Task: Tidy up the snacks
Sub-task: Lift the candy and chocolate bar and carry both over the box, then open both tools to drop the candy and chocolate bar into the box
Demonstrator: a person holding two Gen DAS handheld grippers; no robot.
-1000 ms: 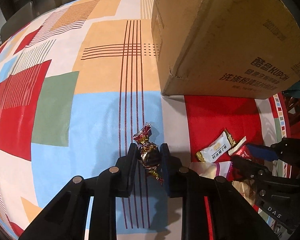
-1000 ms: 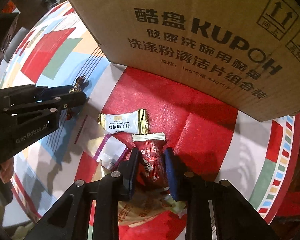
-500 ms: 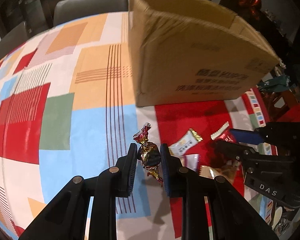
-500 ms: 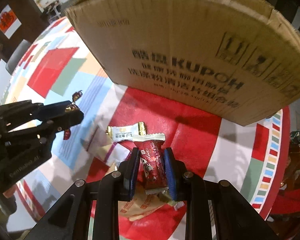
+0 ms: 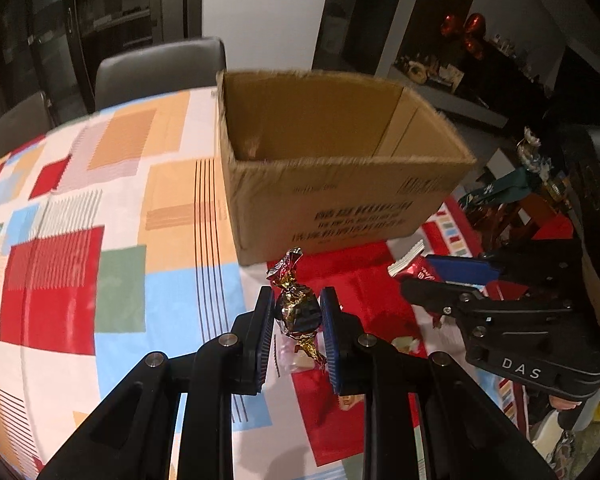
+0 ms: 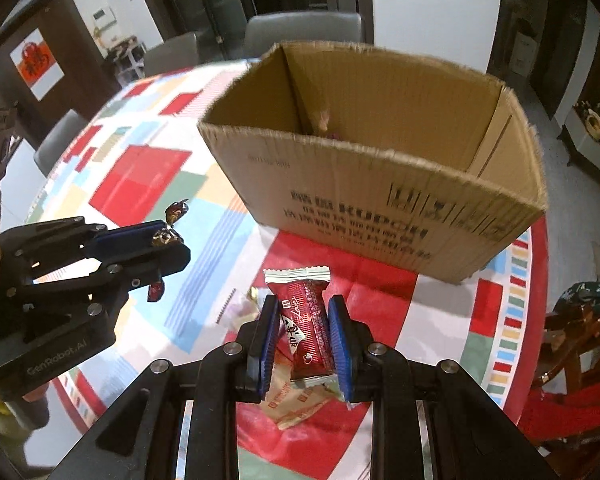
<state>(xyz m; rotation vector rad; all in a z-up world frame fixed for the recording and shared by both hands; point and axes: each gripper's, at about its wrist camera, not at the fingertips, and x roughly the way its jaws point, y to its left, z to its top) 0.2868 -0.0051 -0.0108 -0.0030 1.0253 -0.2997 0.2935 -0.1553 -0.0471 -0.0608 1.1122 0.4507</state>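
1. On the left, the left gripper (image 5: 296,316) is closed on a round candy in dark and gold foil wrapper (image 5: 297,312); the candy sits between the blue pads, with its twisted end pointing up. It is lifted above the colourful checked tablecloth (image 5: 120,240), not touching it.
2. In the middle stands the open brown cardboard box (image 6: 380,200) with printed black text on its side. Inside, only a small unclear thing shows near the far wall; I cannot tell what it is, so the box seems to hold little so far.
3. On the tablecloth in front of the box, a few loose snack packets (image 6: 296,400) lie under and beside the grippers, so some work is left.
4. On the right, the right gripper (image 6: 304,336) is clamped on a red rectangular snack packet with white crimped ends (image 6: 304,320), held upright above the table.
5. My judgement: both snacks are picked up but not yet dropped in the box; the task is in an early or middle part.
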